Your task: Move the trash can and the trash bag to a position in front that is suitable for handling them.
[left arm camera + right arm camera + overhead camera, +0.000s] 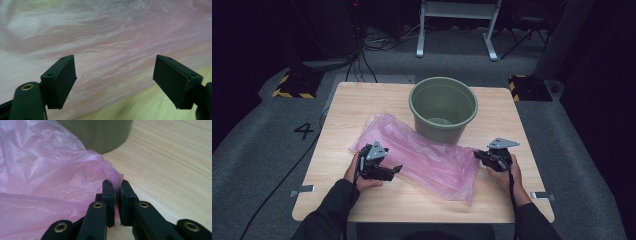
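A dim room with grey carpet surrounds your light wooden table (pixel 362 100); cables trail across the floor behind it and a white frame stands at the back. On the far half of the table sits a green bucket (pixel 443 107), upright and open. A pink plastic bag (pixel 422 157) lies flat and crumpled in front of it, running from the left of the bucket's base across to the near right, its far edge touching the bucket's wall.

Your left gripper (pixel 394 170) rests low at the bag's left end with its jaws spread wide. In the left gripper view the two black pads (pixel 62 80) stand well apart, the pink film behind and between them, neither pad pressing on it.

Your right gripper (pixel 477 155) sits at the bag's right edge. In the right gripper view its jaws stand narrow, nearly together, with a thin corner of the bag (pixel 113 176) caught in the slit between them, just beside the bucket's base (pixel 100 135).
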`<state>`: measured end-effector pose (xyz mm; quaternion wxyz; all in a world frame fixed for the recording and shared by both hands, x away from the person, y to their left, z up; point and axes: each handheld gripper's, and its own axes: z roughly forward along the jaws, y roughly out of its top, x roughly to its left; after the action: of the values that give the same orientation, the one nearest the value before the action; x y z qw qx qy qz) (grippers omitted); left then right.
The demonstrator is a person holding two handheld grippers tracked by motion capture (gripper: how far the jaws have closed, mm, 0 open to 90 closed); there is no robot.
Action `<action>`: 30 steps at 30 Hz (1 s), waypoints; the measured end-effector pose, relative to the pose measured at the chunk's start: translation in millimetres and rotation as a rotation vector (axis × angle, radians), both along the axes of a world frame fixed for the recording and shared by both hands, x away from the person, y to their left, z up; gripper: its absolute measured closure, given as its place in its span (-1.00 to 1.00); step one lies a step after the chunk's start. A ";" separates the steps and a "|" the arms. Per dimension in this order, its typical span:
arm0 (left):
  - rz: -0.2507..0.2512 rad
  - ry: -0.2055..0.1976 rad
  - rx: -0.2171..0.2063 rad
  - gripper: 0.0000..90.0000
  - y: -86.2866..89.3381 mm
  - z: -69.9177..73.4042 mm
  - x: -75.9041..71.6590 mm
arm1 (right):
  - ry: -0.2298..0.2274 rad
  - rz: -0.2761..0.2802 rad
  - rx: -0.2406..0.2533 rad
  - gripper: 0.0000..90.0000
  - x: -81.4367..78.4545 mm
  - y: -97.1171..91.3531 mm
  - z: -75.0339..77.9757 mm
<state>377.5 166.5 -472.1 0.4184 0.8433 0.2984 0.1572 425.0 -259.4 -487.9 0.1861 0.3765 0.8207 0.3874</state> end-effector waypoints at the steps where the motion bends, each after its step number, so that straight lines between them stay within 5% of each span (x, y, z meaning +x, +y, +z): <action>1: -0.025 0.002 0.012 -0.58 -4.5 -0.8 -0.5 | -0.001 -0.004 -0.007 0.88 1.9 0.0 0.2; 9: -0.105 0.056 0.053 -0.61 -22.2 -12.2 4.6 | 0.021 -0.011 0.014 0.58 13.9 -5.6 -4.0; 17: -0.167 0.065 0.089 -0.63 -38.2 -21.1 3.9 | 0.036 -0.028 0.027 0.01 14.9 -7.2 -4.1; 26: -0.208 0.091 0.105 -0.64 -49.5 -30.6 6.2 | 0.028 -0.055 0.046 -0.09 15.9 -11.6 -3.6; 30: -0.185 0.095 0.098 -0.58 -49.1 -30.2 6.4 | 0.025 -0.068 0.050 -0.13 15.2 -17.8 -2.2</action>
<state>383.8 117.4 -502.3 0.3746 0.8932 0.2309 0.0921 440.2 -277.2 -490.0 0.1795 0.4134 0.7997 0.3967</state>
